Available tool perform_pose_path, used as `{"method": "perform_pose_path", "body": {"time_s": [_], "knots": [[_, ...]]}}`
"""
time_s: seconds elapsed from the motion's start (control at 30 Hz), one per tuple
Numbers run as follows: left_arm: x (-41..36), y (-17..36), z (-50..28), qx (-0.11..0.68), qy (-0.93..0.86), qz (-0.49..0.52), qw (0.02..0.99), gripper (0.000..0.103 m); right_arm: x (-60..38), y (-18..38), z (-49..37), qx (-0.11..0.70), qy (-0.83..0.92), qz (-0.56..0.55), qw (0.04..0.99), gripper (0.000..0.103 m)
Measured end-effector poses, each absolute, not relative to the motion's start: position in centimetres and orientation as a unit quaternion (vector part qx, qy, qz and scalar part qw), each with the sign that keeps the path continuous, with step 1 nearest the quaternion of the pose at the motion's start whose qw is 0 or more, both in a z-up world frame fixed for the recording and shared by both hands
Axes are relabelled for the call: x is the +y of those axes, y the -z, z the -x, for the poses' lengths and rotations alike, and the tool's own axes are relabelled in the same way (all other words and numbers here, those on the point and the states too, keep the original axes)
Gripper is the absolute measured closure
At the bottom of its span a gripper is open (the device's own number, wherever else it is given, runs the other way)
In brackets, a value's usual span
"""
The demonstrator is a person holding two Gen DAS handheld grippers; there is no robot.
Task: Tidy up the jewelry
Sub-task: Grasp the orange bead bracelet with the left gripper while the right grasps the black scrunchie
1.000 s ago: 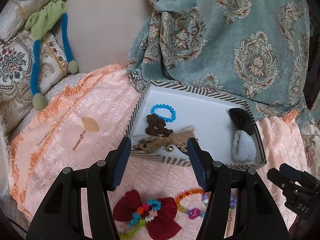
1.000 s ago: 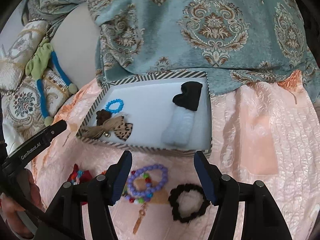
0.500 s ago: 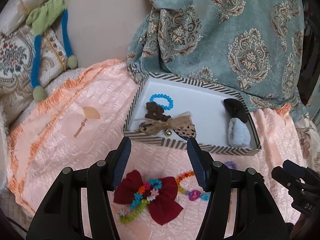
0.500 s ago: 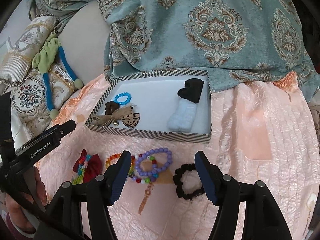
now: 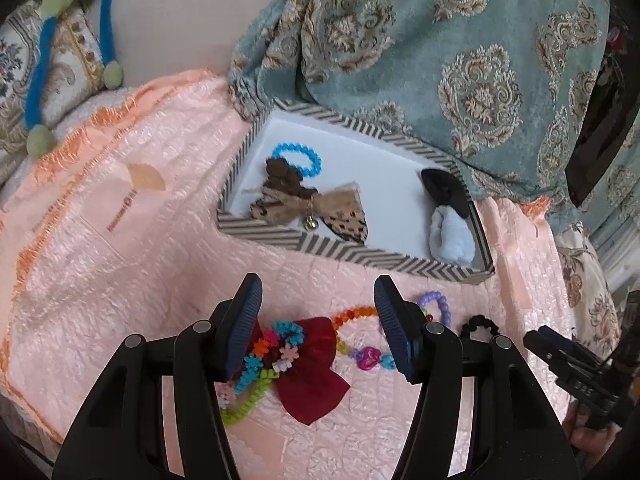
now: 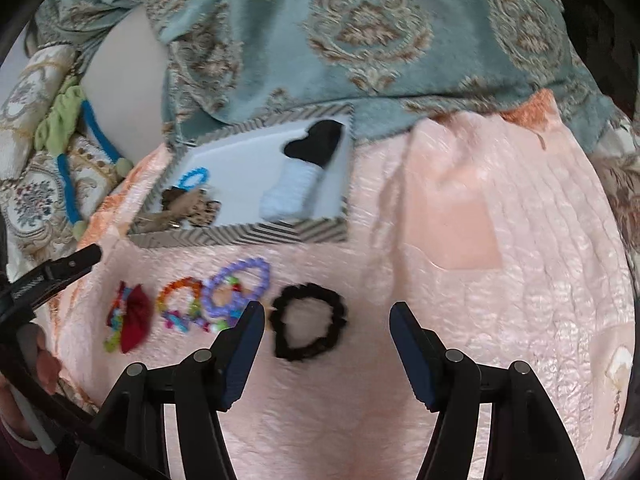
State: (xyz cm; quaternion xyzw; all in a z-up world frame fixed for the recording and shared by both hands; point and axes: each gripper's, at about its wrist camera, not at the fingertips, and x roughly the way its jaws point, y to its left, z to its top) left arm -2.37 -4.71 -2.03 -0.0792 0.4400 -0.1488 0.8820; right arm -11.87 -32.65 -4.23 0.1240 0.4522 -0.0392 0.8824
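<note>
Black scrunchie (image 6: 307, 322) lies untouched between the closing right hand-held gripper (image 6: 326, 322); left (image 5: 316, 320) gapes empty.

1. Left wrist view: we look steeply down and forward along the left gripper (image 5: 318, 322), close over the peach quilt (image 5: 120, 248); the striped box (image 5: 352, 254) lies just ahead, the teal patterned blanket (image 5: 460, 60) behind it.
2. Right wrist view: we look from further right (somewhat blurred), down along the right gripper (image 6: 326, 338), with the black scrunchie (image 6: 308, 326) nearest the lens.
3. Shared ground: both views take in the striped box (image 6: 244, 236), the red bow (image 5: 316, 368) (image 6: 134, 316), the purple bead bracelet (image 5: 438, 304) (image 6: 236, 290) and the teal patterned blanket (image 6: 360, 40).
4. Cross-sighting: each view catches the other gripper at its edge, the right gripper (image 5: 576, 364) low right, the left gripper (image 6: 60, 272) at left.
</note>
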Motion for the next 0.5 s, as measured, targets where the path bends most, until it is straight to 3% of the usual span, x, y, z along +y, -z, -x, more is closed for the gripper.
{"method": "perform_pose_path", "body": {"time_s": [0.03, 0.07, 0.5], "knots": [[-4.8, 2.3, 2.2, 0.446, 0.152, 0.08, 0.879, 0.042, -33.0, 4.7, 11.7, 0.458, 0.042, -0.125, 0.879, 0.055], [-5.0, 2.5, 2.1, 0.449, 0.155, 0.081, 0.876, 0.041, -33.2, 5.0, 11.6, 0.463, 0.042, -0.125, 0.876, 0.056], [-8.9, 5.8, 0.3, 0.505, 0.201, 0.037, 0.839, 0.041, -32.7, 8.0, 9.6, 0.489, 0.018, -0.133, 0.862, 0.056]]}}
